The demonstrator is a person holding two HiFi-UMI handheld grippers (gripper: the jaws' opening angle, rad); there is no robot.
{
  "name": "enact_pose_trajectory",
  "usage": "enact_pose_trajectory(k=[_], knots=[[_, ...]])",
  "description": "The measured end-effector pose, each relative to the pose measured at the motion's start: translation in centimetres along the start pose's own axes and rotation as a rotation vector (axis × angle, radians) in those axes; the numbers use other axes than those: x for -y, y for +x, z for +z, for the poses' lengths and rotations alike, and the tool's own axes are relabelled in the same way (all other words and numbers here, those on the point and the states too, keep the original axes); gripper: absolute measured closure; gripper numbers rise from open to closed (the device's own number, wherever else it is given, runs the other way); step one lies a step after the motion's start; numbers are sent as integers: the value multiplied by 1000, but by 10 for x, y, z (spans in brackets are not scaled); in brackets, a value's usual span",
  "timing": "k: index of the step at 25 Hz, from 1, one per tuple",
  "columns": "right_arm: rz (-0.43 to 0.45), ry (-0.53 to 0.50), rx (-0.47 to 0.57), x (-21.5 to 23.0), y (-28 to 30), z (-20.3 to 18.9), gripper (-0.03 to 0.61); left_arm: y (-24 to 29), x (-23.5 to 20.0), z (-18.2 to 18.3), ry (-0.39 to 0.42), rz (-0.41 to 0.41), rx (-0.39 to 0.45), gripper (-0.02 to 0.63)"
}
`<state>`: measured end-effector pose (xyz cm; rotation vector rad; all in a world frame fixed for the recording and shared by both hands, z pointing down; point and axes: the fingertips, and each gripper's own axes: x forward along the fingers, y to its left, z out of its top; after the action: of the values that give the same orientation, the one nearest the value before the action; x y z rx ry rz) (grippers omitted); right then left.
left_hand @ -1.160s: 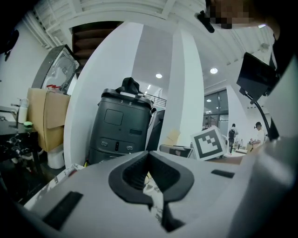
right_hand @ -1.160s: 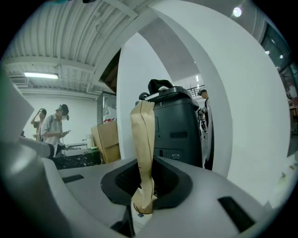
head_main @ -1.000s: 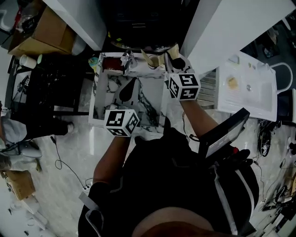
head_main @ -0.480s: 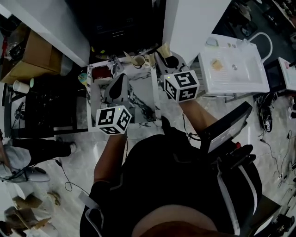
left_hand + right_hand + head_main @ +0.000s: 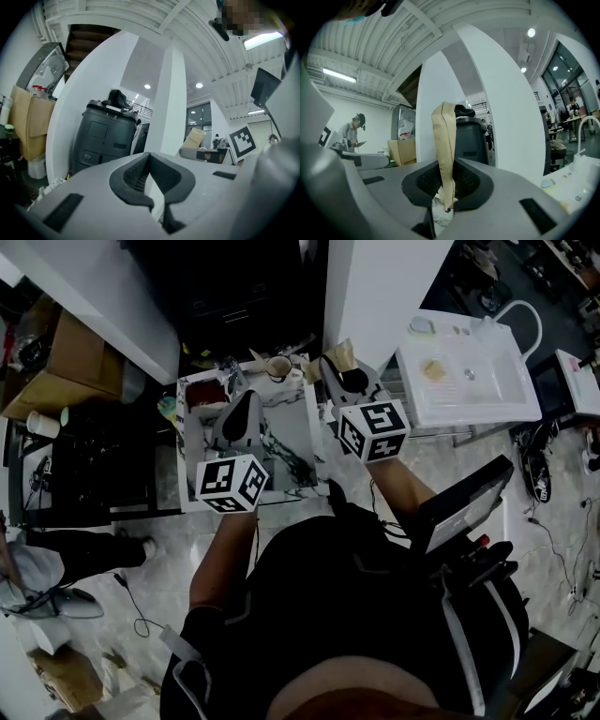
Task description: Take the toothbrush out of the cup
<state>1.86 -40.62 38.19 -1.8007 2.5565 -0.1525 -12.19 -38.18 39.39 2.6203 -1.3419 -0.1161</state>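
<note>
Now: marbled desk (image 5: 292, 432) below my hands, cup (image 5: 278, 367) at far edge, white sink (image 5: 469, 381) off right, dark bin (image 5: 101, 140) beyond. Both hands level. Left gripper (image 5: 150, 163) clenched, empty, over desk. Right gripper (image 5: 445, 180) by desk's far right corner, just right of cup, clamped on toothbrush (image 5: 444, 140): upright, tan paper wrap, outside cup.

Dim head view; fisheye-warped edges

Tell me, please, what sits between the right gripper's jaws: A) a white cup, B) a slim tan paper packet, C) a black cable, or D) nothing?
B: in its own view the right gripper is closed on a slim tan paper packet that stands upright.
</note>
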Motion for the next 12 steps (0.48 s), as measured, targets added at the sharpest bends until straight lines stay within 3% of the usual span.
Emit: enact_pose_trajectory(k=[12], knots=[[16,-2,9,8,9,1,522,29,-10,-5,31,28,-9,604]])
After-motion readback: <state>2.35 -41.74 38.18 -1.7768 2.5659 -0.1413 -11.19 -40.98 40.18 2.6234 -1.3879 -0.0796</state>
